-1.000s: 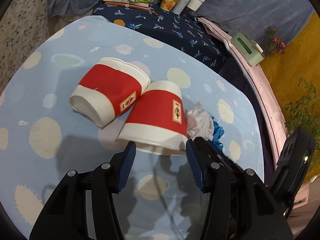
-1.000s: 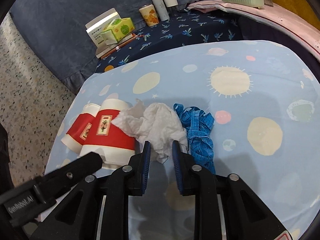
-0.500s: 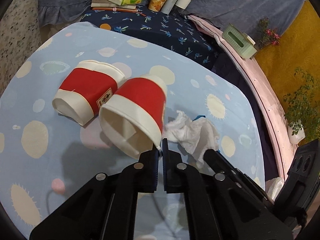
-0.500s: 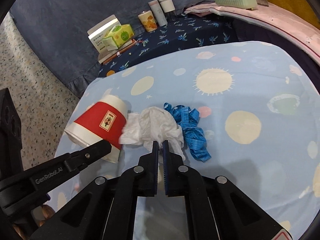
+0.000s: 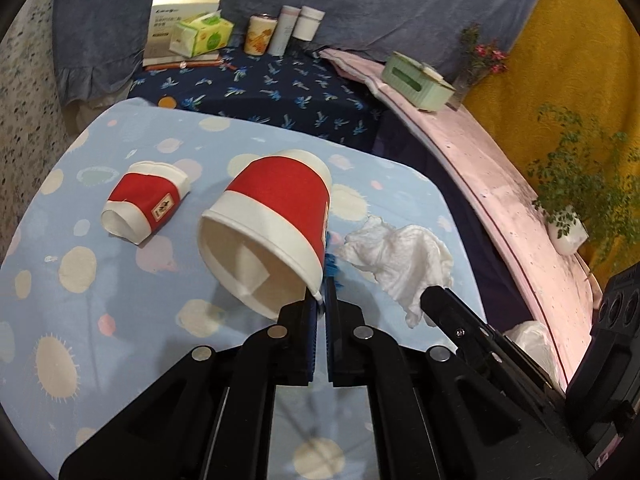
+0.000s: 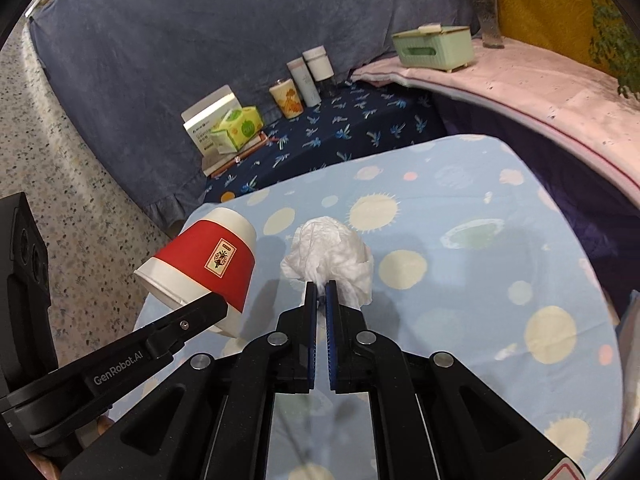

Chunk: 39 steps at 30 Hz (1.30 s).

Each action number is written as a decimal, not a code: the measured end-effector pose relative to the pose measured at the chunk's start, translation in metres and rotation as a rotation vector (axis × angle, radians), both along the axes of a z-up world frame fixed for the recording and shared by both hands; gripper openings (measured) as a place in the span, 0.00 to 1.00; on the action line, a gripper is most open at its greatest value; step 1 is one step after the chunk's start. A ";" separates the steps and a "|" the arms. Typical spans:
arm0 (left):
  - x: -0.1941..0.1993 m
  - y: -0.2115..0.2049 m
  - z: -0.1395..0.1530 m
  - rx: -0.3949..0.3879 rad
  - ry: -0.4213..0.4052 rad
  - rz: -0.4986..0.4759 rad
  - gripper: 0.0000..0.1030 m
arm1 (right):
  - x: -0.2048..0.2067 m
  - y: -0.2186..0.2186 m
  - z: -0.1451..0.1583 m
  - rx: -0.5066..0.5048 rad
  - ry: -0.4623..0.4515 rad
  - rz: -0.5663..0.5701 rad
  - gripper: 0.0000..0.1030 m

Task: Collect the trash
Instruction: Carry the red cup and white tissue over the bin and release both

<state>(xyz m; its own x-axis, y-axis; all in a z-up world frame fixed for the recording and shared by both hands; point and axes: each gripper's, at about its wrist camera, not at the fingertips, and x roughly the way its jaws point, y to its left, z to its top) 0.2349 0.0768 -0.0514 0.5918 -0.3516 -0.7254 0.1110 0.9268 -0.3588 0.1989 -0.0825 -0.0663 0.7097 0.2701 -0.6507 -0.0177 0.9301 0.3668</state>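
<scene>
Trash items were split between the 2 grippers and the table. Pinched by its rim, a red-and-white paper cup hung from the left gripper, whose jaws were pressed together on the cup's thin wall, the open mouth tilted toward the camera and the whole cup raised off the cloth. Beside it, the right gripper had its jaws pressed together on a crumpled white tissue, which bunched above the fingertips and was likewise held clear of the surface. A second, squashed red-and-white cup lay on its side on the light blue tablecloth printed with suns and planets, well to the left of the held cup. A bit of blue tape peeked out just behind the held cup's rim. Farther back, on a dark blue patterned cloth, stood a green tissue pack, a printed cup and 2 pale bottles. A mint green box sat on the pink ledge.
</scene>
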 end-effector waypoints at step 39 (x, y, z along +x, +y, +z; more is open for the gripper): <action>-0.123 -0.177 0.057 0.066 -0.143 -0.363 0.03 | -0.160 -0.161 0.049 0.023 -0.149 -0.289 0.04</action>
<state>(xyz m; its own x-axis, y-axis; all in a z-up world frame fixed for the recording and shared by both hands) 0.1119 -0.1005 0.0052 0.5344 -0.5117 -0.6728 0.4798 0.8389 -0.2570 0.0387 -0.2435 -0.0169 0.8460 0.0574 -0.5301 0.1907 0.8959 0.4013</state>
